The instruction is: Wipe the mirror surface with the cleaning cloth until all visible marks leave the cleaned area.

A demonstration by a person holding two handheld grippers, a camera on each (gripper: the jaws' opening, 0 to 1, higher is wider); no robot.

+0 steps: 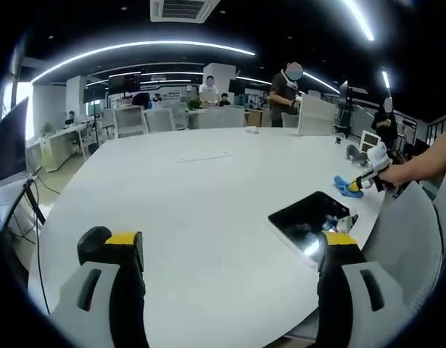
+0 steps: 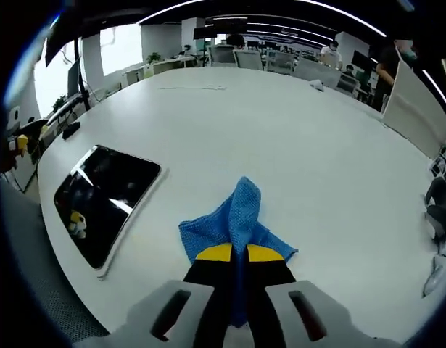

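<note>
Cloth [image 2: 236,217] for the cleaning is blue, with an open weave; I judge it light, soft and limp, so it will fold and drag easily under the jaws. It is better to take it at a bunched part and not at one thin corner, so that a wide pad stays against the glass. The mirror [image 2: 99,199] is a flat dark panel with rounded corners, lying on the white table [image 2: 281,123] near its edge. It looks stiff, smooth and breakable, and it may slide on the table if the push is too strong.

In the right gripper view, the right gripper [image 2: 233,255] has its jaws pressed together on the near end of the cloth, and the rest of the cloth lies on the table, just beside the mirror but apart from it.

In the left gripper view, the left gripper [image 1: 230,243] has its jaws spread wide and holds nothing. One jaw stands at the near corner of the mirror; I cannot tell if it touches it.
</note>
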